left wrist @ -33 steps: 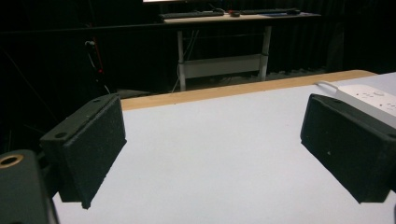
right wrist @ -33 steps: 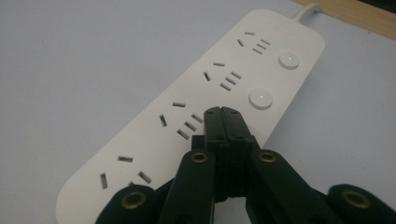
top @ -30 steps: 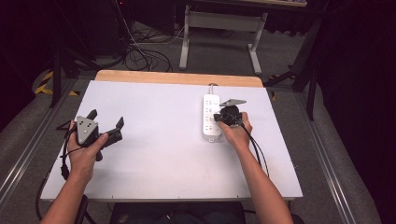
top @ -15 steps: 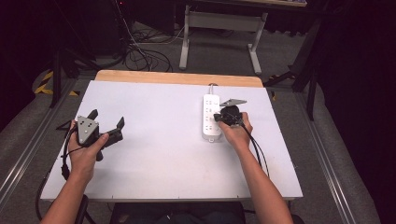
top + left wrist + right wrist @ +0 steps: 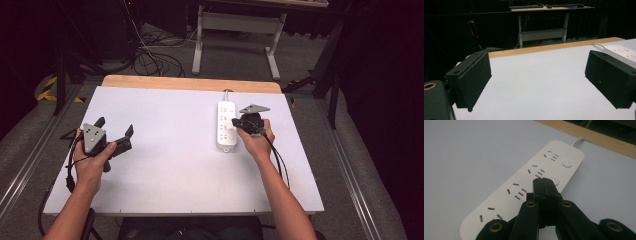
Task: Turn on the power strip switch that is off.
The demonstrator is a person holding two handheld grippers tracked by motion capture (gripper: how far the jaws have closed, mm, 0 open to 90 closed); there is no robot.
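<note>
The white power strip [image 5: 227, 126] lies flat at the table's [image 5: 170, 180] right side. The right gripper [image 5: 546, 183], jaws clenched together on nothing, points its tip at 1 round switch [image 5: 554, 180], likely to press it. The left gripper [image 5: 114, 135] waits released, well apart.

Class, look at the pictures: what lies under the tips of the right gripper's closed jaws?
The white power strip, near a round button. The right gripper covers part of that button, and contact cannot be seen.
</note>
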